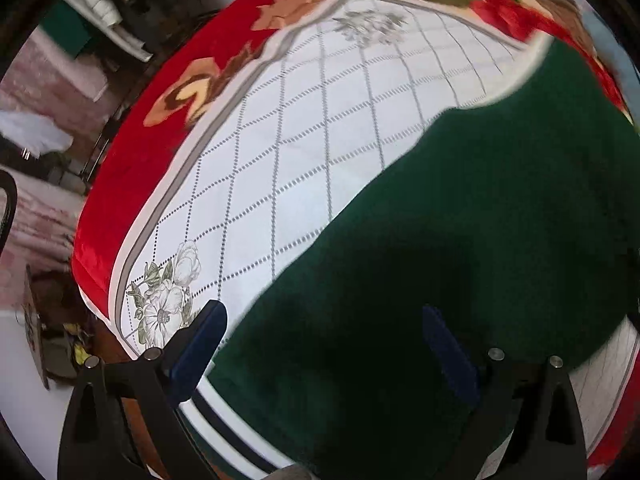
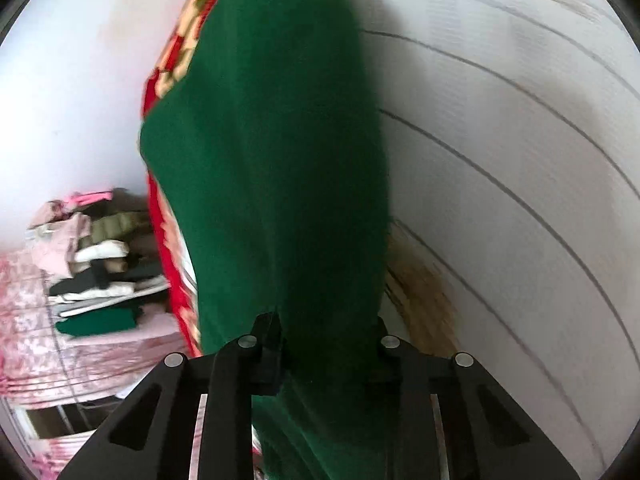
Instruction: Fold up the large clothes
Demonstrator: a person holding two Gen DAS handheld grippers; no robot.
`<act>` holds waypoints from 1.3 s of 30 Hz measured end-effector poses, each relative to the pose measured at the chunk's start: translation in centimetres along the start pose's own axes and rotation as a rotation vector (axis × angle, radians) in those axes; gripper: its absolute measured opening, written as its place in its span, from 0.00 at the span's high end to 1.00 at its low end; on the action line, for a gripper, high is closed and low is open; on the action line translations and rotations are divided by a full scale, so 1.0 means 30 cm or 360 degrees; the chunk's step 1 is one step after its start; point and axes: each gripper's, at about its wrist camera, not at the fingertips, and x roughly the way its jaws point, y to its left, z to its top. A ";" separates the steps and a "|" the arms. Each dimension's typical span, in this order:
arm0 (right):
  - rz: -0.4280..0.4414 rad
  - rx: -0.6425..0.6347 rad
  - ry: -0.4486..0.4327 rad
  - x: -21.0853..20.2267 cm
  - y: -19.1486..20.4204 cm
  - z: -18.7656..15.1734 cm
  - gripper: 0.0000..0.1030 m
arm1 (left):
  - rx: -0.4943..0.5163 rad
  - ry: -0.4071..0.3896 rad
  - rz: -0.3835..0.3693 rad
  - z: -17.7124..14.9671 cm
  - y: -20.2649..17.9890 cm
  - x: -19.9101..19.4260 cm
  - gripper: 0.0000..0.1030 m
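A large dark green garment (image 1: 460, 220) lies spread on a white quilted bedcover (image 1: 320, 120) with a red floral border (image 1: 132, 168); its white and dark striped hem (image 1: 224, 424) is at the near edge. My left gripper (image 1: 324, 320) is open, its blue-padded fingers (image 1: 196, 352) spread above the garment's near edge. In the right wrist view the green garment (image 2: 280, 160) hangs stretched forward from my right gripper (image 2: 326, 336), which is shut on its cloth.
A stack of folded clothes (image 2: 100, 276) sits on pink bedding (image 2: 40, 340) at the left. A white panelled wall (image 2: 520, 140) is on the right. More folded clothes (image 1: 116, 4) and floor clutter (image 1: 60, 340) lie beyond the bed's left edge.
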 end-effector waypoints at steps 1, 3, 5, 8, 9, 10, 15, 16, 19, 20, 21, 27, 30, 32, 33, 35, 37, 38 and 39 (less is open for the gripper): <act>-0.0056 0.0005 0.0048 -0.047 -0.055 -0.083 0.74 | 0.0034 0.0008 0.0003 -0.013 -0.013 0.005 0.04; -0.0184 0.0013 0.0193 -0.087 -0.141 -0.179 0.61 | 0.0096 0.0035 0.0001 -0.040 -0.043 0.023 0.04; -0.0402 0.0035 0.0433 -0.092 -0.251 -0.266 0.48 | 0.0126 0.0056 -0.0003 -0.060 -0.066 0.032 0.04; -0.0480 -0.0013 0.0620 -0.175 -0.327 -0.308 0.48 | 0.0130 0.0076 -0.0046 -0.073 -0.104 0.032 0.04; -0.0493 -0.0060 0.0609 -0.215 -0.324 -0.306 0.48 | 0.0123 0.0075 -0.0063 -0.071 -0.117 0.029 0.04; -0.0498 -0.0126 0.0598 -0.266 -0.306 -0.297 0.48 | 0.0115 0.0068 -0.0079 -0.065 -0.132 0.025 0.04; -0.0451 -0.0413 0.0468 -0.453 -0.137 -0.168 0.48 | 0.0060 -0.0005 -0.0121 0.008 -0.215 0.036 0.04; -0.0433 -0.0444 0.0440 -0.467 -0.110 -0.118 0.48 | 0.0033 -0.0012 -0.0106 0.025 -0.221 0.053 0.04; -0.0361 -0.0573 0.0335 -0.453 0.001 0.057 0.48 | -0.0114 0.0066 -0.0085 0.067 -0.204 0.167 0.04; -0.0343 -0.0630 0.0303 -0.434 0.033 0.117 0.48 | -0.0166 0.0137 -0.0106 0.076 -0.190 0.225 0.03; -0.0343 -0.0680 0.0280 -0.402 0.073 0.174 0.48 | -0.0214 0.0183 -0.0130 0.079 -0.173 0.269 0.01; -0.0445 -0.0564 0.0254 -0.120 0.102 0.440 0.49 | -0.0258 0.0174 -0.0177 0.076 -0.151 0.331 0.00; -0.0522 -0.0486 0.0289 -0.011 0.034 0.500 0.52 | -0.0242 0.0151 -0.0161 0.078 -0.152 0.321 0.00; -0.0517 -0.0503 0.0319 -0.040 0.056 0.515 0.50 | -0.0241 0.0139 -0.0152 0.080 -0.152 0.291 0.00; -0.0506 -0.0525 0.0329 -0.064 0.070 0.510 0.50 | -0.0247 0.0107 -0.0146 0.074 -0.144 0.253 0.00; -0.0463 -0.0602 0.0305 -0.165 0.117 0.477 0.47 | -0.0277 0.0062 -0.0153 0.049 -0.122 0.178 0.00; -0.0447 -0.0620 0.0264 -0.301 0.100 0.422 0.30 | -0.0320 0.0044 -0.0174 0.002 -0.098 0.108 0.00; -0.0439 -0.0617 0.0238 -0.342 0.117 0.389 0.17 | -0.0339 0.0052 -0.0175 -0.031 -0.091 0.078 0.00; -0.0447 -0.0607 0.0234 -0.387 0.111 0.349 0.13 | -0.0355 0.0073 -0.0174 -0.066 -0.088 0.055 0.00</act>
